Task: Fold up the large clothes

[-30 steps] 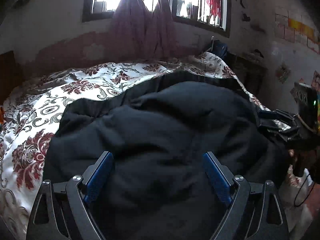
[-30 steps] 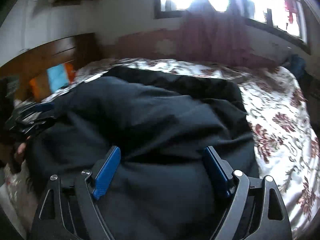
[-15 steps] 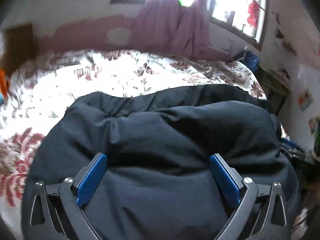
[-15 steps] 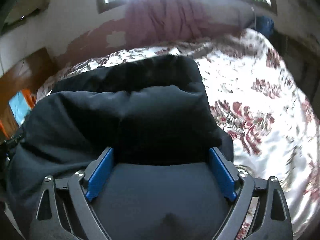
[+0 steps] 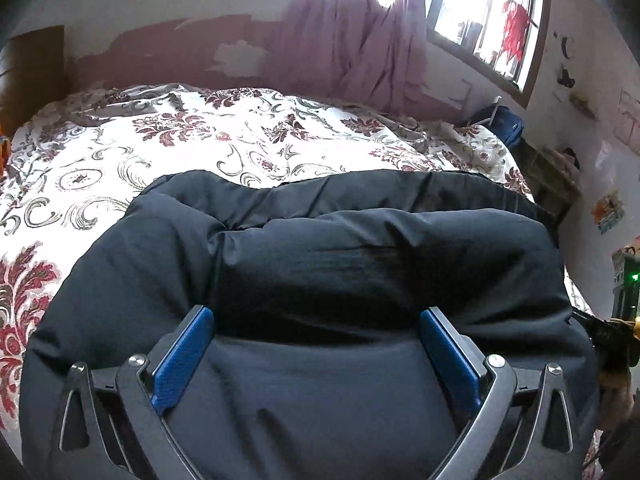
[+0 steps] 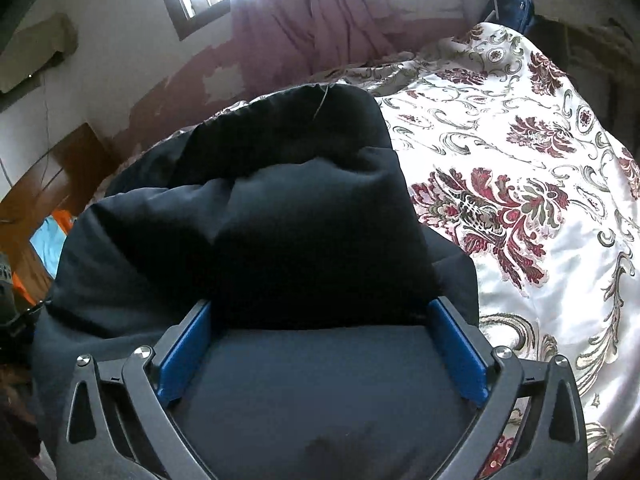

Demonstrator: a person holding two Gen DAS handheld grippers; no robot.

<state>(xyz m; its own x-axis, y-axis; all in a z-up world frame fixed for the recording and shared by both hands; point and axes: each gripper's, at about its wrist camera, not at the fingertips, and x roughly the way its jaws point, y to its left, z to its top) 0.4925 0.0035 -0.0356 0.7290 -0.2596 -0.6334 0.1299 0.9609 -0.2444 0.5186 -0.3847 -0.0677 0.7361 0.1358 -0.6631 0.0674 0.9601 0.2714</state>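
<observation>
Both grippers have dropped closer over the dark garment (image 5: 360,264), left jaws wide, right jaws opening, nothing gripped.

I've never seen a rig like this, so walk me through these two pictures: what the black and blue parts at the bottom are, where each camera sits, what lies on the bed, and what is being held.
There is no robot. A person holds a two-finger gripper in each hand, and a wide-angle camera on each one looks forward along its fingers. One picture comes from the left gripper, the other from the right gripper. The blue strips are the finger pads.

On the bed, with its floral cover, lies a dark padded garment, already doubled over into a thick bundle.

Nothing is held. The left jaws stand wide open; the right jaws are opening. The garment lies between both pairs of pads, but they do not pinch it.
</observation>
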